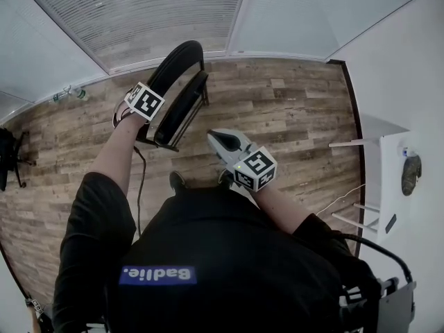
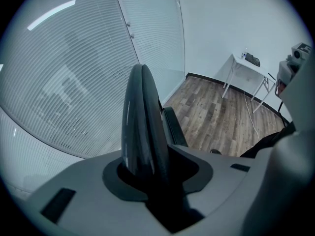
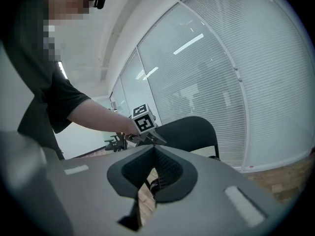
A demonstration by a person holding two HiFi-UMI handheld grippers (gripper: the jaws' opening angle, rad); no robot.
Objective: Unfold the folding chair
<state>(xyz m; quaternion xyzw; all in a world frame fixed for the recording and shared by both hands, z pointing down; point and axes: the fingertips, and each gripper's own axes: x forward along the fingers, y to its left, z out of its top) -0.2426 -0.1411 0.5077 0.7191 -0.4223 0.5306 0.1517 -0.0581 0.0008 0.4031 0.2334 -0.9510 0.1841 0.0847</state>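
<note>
A black folding chair [image 1: 182, 109] stands on the wood floor in front of the glass wall, its seat folded up close against the curved backrest [image 1: 177, 64]. My left gripper [image 1: 149, 104] is shut on the backrest's top edge. In the left gripper view that edge [image 2: 142, 117] rises out from between the jaws of the left gripper [image 2: 147, 166], with the seat [image 2: 174, 127] behind it. My right gripper [image 1: 215, 139] hangs free beside the seat, shut with nothing in it. In the right gripper view the right gripper [image 3: 153, 151] faces the backrest [image 3: 192, 132] and the left gripper's marker cube [image 3: 142, 123].
A white table [image 1: 388, 179] with a dark object [image 1: 411, 173] stands against the right wall. A glass wall with blinds [image 1: 139, 12] runs behind the chair. A black office chair [image 1: 8, 155] is at far left, bottles [image 1: 69, 94] are by the glass, and a cable [image 1: 139, 186] lies on the floor.
</note>
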